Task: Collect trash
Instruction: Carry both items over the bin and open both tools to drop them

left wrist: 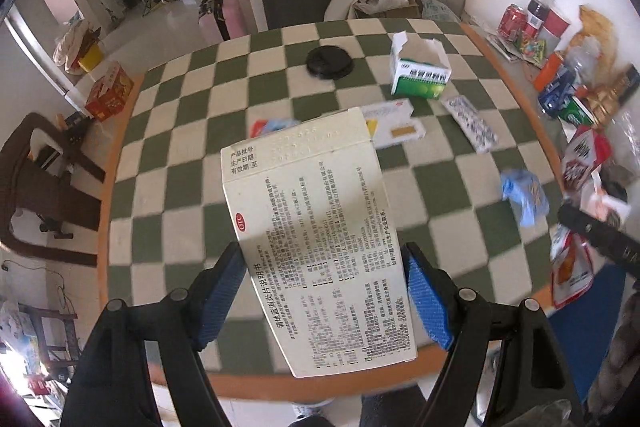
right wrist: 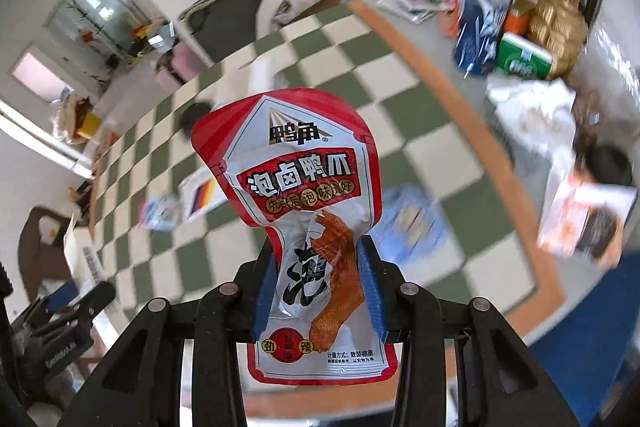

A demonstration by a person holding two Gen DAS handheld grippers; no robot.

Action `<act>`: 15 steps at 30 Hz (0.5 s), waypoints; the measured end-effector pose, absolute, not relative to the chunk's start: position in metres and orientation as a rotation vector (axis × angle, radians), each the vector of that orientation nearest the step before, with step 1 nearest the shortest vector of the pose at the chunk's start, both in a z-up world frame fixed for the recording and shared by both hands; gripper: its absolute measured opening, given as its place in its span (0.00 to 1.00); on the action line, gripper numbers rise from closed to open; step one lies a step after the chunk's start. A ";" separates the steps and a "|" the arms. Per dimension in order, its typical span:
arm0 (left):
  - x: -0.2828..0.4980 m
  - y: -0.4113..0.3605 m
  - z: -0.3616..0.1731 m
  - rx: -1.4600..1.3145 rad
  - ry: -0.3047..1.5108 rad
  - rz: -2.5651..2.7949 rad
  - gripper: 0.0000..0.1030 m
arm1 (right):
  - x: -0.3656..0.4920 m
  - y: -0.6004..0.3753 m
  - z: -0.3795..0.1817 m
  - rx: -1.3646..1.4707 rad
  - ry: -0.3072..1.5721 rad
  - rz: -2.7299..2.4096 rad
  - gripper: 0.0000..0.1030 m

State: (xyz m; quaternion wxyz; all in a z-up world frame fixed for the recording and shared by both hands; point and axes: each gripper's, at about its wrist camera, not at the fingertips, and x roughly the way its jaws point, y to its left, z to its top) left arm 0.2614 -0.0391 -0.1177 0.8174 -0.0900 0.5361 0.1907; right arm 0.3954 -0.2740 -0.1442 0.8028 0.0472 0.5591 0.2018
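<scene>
1. The left gripper (left wrist: 325, 291) holds a white medicine box (left wrist: 316, 239) between its blue pads (left wrist: 428, 301). The jaws stand about half open and press on the two long sides of the box. The box is in the air above the checked tablecloth (left wrist: 168, 155).
2. The right gripper (right wrist: 318, 287) holds a red and white snack pouch (right wrist: 304, 211). The jaws are narrow and pinch the pouch at its thin waist. The wide top of the pouch stands free above the pads.
3. More trash lies on the table: an open green and white carton (left wrist: 420, 75), a blister strip (left wrist: 472, 129), a flat white box (left wrist: 394, 125), a black lid (left wrist: 329, 62) and a crumpled blue wrapper (left wrist: 524, 197).
4. I judge that both hands are carrying their pieces away from the table. No bin or bag shows in either view, so I cannot tell where they go.
5. To do this well, keep both grips firm and steady. The box is held near its lower end only, so a quick swing could make it turn or slip.
6. The pouch is soft and smooth, so keep the pinch on the waist until it is over the bin.
7. Open each jaw only when its piece hangs clearly over the bin.
</scene>
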 end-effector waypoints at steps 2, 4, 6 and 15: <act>0.228 -0.036 -0.118 -0.192 1.134 0.398 0.74 | 0.354 -0.266 -0.145 0.105 1.205 0.452 0.39; 0.195 -0.033 -0.120 -0.198 1.130 0.394 0.74 | 0.314 -0.261 -0.146 0.114 1.205 0.462 0.39; 0.160 -0.029 -0.129 -0.207 1.144 0.392 0.74 | 0.271 -0.256 -0.149 0.120 1.209 0.462 0.39; 0.015 -0.012 -0.213 -0.306 1.358 0.343 0.74 | 0.094 -0.248 -0.207 0.121 1.385 0.447 0.39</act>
